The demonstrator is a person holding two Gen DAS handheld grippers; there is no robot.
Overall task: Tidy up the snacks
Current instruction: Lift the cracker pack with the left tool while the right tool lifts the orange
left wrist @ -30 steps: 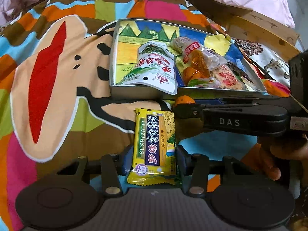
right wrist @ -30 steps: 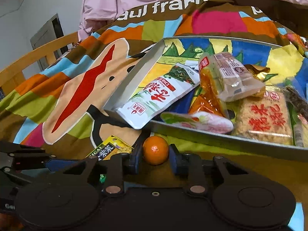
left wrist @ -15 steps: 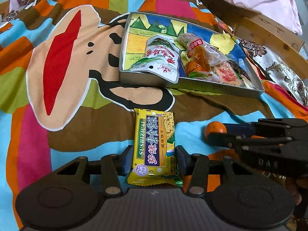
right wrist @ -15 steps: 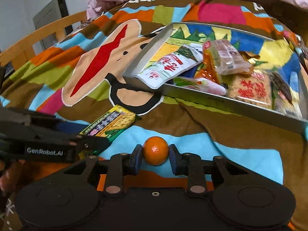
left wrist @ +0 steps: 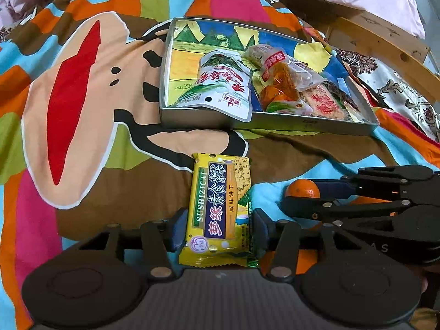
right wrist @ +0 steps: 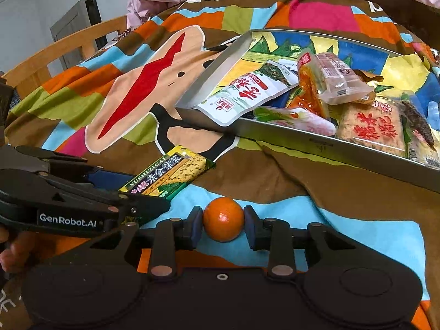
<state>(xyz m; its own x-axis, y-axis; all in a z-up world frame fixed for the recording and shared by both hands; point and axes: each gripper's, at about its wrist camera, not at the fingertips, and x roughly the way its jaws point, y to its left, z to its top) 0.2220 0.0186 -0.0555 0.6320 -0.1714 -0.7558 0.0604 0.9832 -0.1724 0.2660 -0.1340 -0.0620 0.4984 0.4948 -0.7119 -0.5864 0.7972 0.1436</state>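
While both grippers tilt down over the patterned blanket (left wrist: 82,143), their jaws have just been opening. At lower centre of the left wrist view, the left gripper (left wrist: 217,229) stands apart around a yellow cracker packet (left wrist: 220,209) printed "SUSHIZICAI", small gaps beside each pad. At lower centre of the right wrist view, the right gripper (right wrist: 223,224) brackets a small glossy orange (right wrist: 223,218), slightly clear of it. "GenRobot.AI" marks the left tool. Behind, a metal tray (left wrist: 275,122) holds assorted packets; the blanket reads "paul frank".
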